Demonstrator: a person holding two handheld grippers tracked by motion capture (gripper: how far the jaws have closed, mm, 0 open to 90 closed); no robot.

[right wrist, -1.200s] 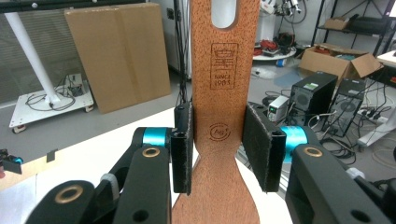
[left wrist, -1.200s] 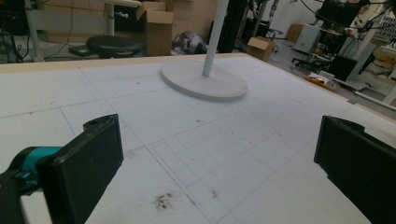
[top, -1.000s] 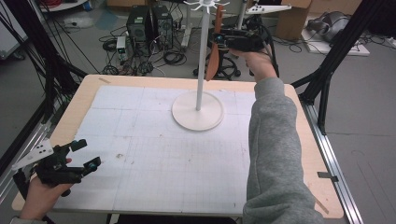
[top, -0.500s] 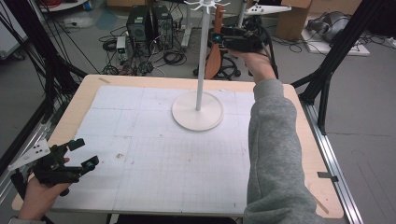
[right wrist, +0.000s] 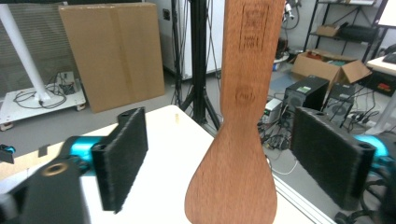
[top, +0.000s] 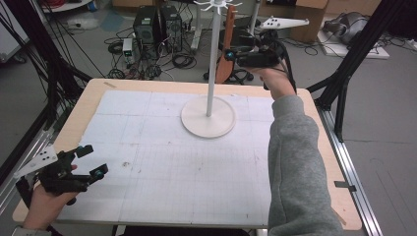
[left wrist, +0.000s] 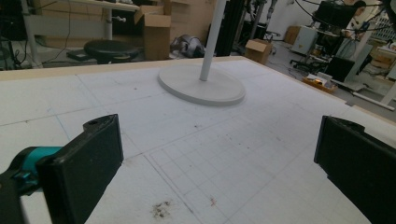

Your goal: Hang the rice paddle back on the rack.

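Note:
A wooden spatula [top: 227, 44] hangs from the hooks at the top of a white stand [top: 208, 117] at the back of the table. My right gripper [top: 231, 54] is raised beside it, pointing left. In the right gripper view the spatula [right wrist: 238, 140] hangs between the two black pads [right wrist: 123, 154] with a gap on each side; my right gripper [right wrist: 226, 154] is open, its jaws having just been opening. My left gripper [top: 94, 161] rests open at the table's front left corner. In its own view my left gripper [left wrist: 219, 158] holds nothing and faces the stand's base [left wrist: 201, 86].
The white gridded mat [top: 187, 162] covers most of the wooden table. Computers and cables [top: 152, 29] lie on the floor behind it. Black frame posts [top: 344, 93] stand to the right. Cardboard boxes [right wrist: 112, 51] stand beyond the table.
The right gripper's jaws have come apart from the spatula, which stays hanging on the stand. The left gripper has not moved.

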